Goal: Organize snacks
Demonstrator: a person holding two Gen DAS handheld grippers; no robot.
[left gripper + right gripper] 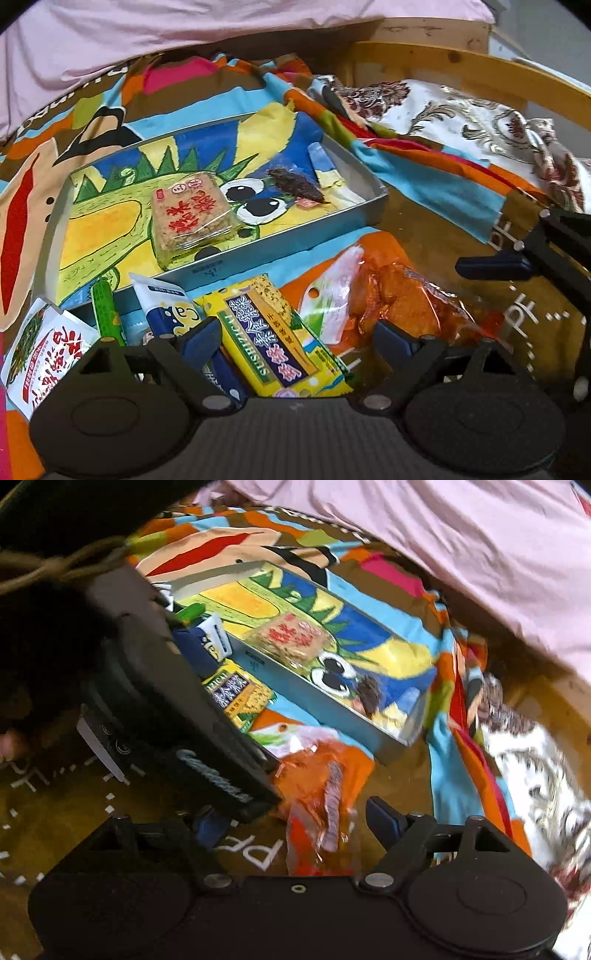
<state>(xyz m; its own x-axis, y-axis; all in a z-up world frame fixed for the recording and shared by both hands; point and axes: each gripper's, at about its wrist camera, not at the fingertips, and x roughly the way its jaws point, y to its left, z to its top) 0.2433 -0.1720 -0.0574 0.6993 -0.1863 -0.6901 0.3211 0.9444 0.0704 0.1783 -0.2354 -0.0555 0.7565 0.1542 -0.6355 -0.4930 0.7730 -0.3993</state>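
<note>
Both claws stand wide and hold nothing. The left claw (295, 343) straddles a yellow snack pack (273, 332) without pressing it — the pack lies on the patterned cloth (424, 177) just in front of the shallow box (258, 247). The right claw (295, 819) hovers over an orange packet (321, 786) lying loose beside the box. Inside the box sit a rice cake (194, 214) and a dark snack (299, 184).

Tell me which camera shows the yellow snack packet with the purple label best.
The left wrist view: the yellow packet lies nearly whole and sharp between the open left tongs. In the right wrist view the other gripper's body covers much of it, and the picture is blurred.
</note>
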